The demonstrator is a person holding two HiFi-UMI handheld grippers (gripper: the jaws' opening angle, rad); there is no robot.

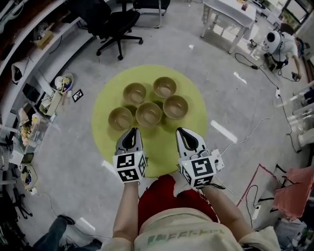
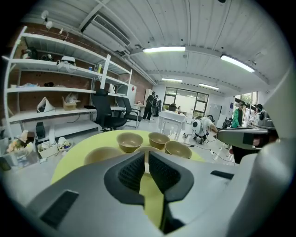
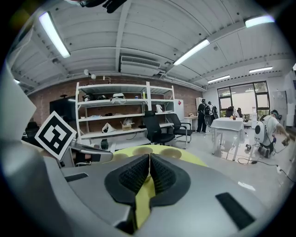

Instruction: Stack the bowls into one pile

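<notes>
Left tongs [image 1: 131, 131] and right tongs [image 1: 184, 131]: both pressed together, gripping nothing, side by side over near edge of round yellow-green bench [image 1: 105, 132]. Five tan bowls [image 1: 148, 113] just ahead, upright, unstacked, closely clustered. Smooth grey floor [image 1: 221, 78]; black office chair [image 1: 115, 22] beyond

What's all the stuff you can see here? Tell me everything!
bowls: five, tan, close together on the round table, none stacked
round table: one, yellow-green, middle of the floor
office chairs: two, black, beyond the table
white table: one, far right
shelves: one rack, white, along the left wall
left gripper: one, grey, shut, empty, over the table's near edge
right gripper: one, grey, shut, empty, beside it
</notes>
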